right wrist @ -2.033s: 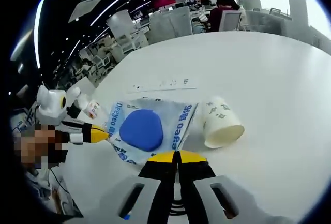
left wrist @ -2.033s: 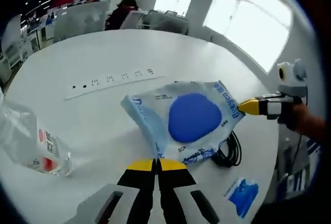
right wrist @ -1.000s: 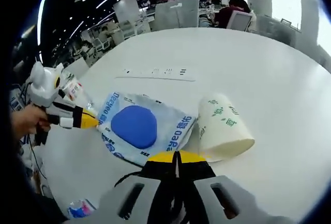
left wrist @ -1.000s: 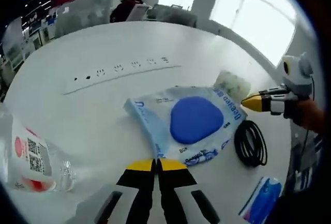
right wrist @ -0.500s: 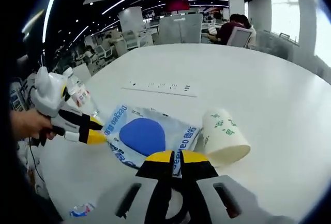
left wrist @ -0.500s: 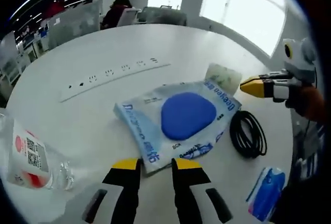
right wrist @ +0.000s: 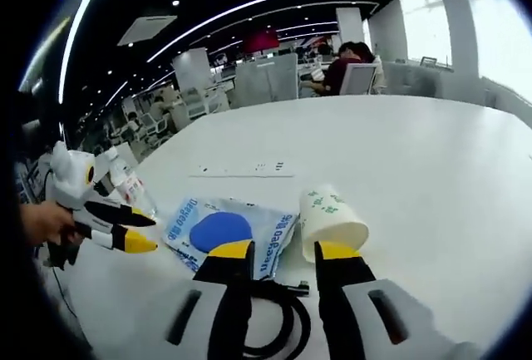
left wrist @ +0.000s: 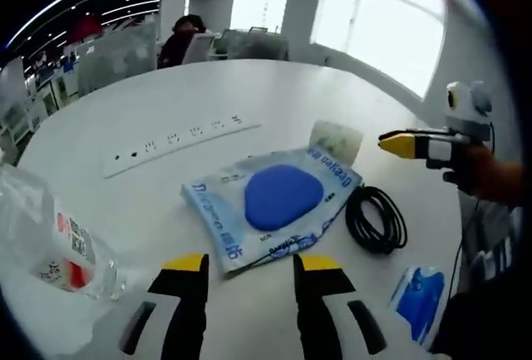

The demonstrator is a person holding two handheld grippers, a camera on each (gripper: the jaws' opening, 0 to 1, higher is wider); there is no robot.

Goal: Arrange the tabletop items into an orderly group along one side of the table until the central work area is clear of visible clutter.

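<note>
The left gripper view is taken from low over the table [left wrist: 249, 86], just behind the pouch [left wrist: 270, 202], facing the windows. The right gripper view is taken from the opposite side, a little higher, facing the office interior. The pouch [right wrist: 229, 234], cup [right wrist: 331, 220], cable [right wrist: 278, 323] and power strip [right wrist: 245, 169] are shared, and each gripper is seen in the other's view.

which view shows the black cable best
The left gripper view: the whole coiled black cable lies in the open on the table, beside the blue pouch. In the right gripper view the black cable is partly hidden behind that gripper's own open jaws.
</note>
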